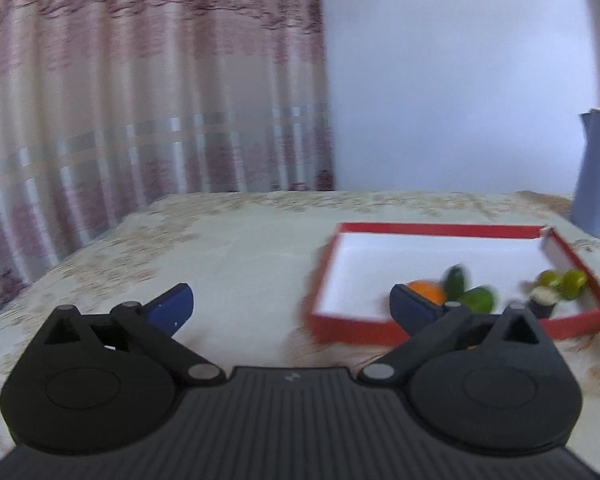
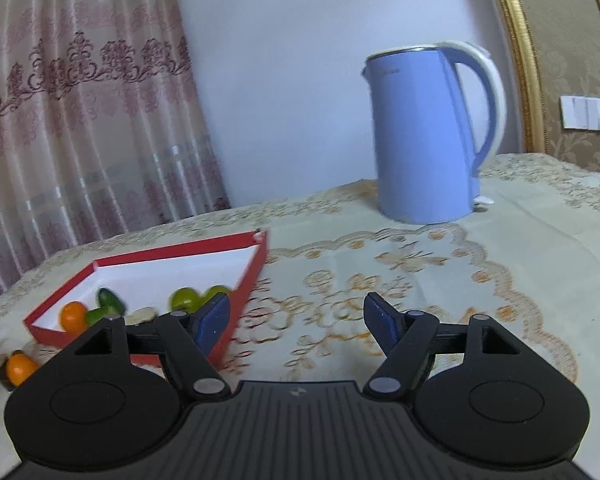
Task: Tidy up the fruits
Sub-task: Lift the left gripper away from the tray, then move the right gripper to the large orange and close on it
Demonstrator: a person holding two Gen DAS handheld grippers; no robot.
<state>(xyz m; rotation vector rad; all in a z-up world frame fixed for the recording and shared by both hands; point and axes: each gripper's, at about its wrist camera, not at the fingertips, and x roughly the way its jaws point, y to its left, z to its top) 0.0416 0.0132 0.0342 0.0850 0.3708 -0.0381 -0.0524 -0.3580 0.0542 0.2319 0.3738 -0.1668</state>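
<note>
Both claws, left [image 1: 292, 312] and right [image 2: 296, 320], gape empty; the loose orange [image 2: 19, 367] left of the red tray [image 2: 256, 276] looks light, firm and rollable, best pinched across its middle.

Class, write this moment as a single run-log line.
left gripper: open, empty | right gripper: open, empty | tray: orange, green fruits inside | outside tray: one orange | kettle: upright on table
</note>
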